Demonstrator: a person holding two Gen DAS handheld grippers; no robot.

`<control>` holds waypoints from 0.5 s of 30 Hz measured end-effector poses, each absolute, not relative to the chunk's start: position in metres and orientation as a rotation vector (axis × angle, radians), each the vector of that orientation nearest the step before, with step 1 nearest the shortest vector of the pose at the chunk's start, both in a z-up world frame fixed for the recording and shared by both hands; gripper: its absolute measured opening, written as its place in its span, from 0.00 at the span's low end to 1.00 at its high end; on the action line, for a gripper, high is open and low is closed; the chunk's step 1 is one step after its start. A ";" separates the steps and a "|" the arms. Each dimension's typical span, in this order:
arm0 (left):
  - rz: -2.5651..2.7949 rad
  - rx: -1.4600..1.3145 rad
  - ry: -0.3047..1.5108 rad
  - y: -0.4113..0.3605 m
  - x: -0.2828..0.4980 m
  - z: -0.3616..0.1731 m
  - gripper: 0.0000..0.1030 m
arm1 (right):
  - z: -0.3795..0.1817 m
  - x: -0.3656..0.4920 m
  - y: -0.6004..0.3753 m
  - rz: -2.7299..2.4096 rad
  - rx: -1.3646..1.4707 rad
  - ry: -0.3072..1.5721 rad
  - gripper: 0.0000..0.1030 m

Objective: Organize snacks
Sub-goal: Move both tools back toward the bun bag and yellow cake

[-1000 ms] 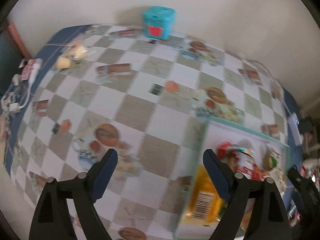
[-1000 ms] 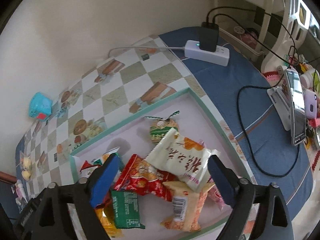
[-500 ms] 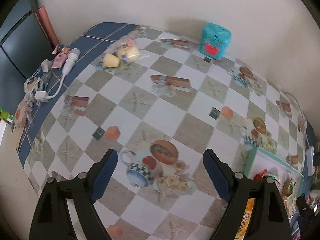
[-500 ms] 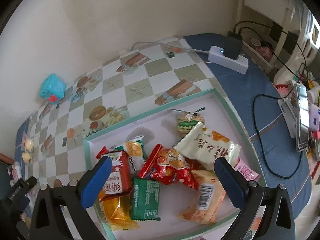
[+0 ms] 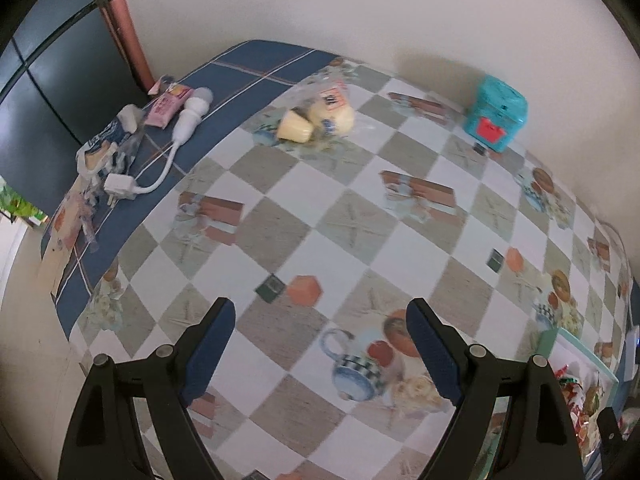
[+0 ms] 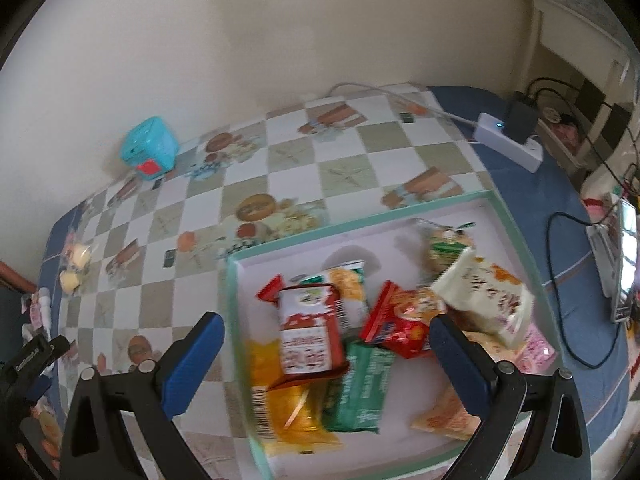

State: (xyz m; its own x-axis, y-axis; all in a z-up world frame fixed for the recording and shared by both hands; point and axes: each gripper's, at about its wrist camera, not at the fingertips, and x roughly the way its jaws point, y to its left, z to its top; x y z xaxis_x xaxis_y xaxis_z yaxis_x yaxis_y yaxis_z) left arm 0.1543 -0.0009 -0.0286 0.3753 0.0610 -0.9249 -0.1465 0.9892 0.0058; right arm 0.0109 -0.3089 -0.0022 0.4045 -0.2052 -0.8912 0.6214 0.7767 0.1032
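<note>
The right gripper (image 6: 326,350) hangs with its jaws wide apart and nothing held. Between them lies a red-and-white packet (image 6: 310,334) in the green-rimmed tray (image 6: 400,210). Beyond the left jaw stands a turquoise box (image 6: 149,153).

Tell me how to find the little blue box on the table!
Look at the checkered tablecloth, then follow it to the wall. The turquoise box stands there alone, far from the snack tray. Only it has a red patch on its front.
</note>
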 end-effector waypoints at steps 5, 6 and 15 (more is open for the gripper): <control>0.149 -0.102 1.196 0.023 0.160 -0.035 0.85 | -0.007 0.023 -0.288 -0.513 0.425 1.050 1.00; 0.153 -0.107 1.200 0.028 0.162 -0.036 0.85 | -0.008 0.027 -0.283 -0.504 0.418 1.055 1.00; 0.158 -0.097 1.190 0.057 0.178 -0.031 0.85 | -0.011 0.051 -0.240 -0.432 0.345 1.077 1.00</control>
State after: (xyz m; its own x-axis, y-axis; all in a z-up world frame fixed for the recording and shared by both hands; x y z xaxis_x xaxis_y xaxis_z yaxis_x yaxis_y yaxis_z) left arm 0.1782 0.0573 -0.0307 0.3625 0.0716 -0.9292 -0.1734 0.9848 0.0083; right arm 0.0513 -0.2396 -0.0105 0.4052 -0.1697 -0.8983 0.4981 0.8650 0.0613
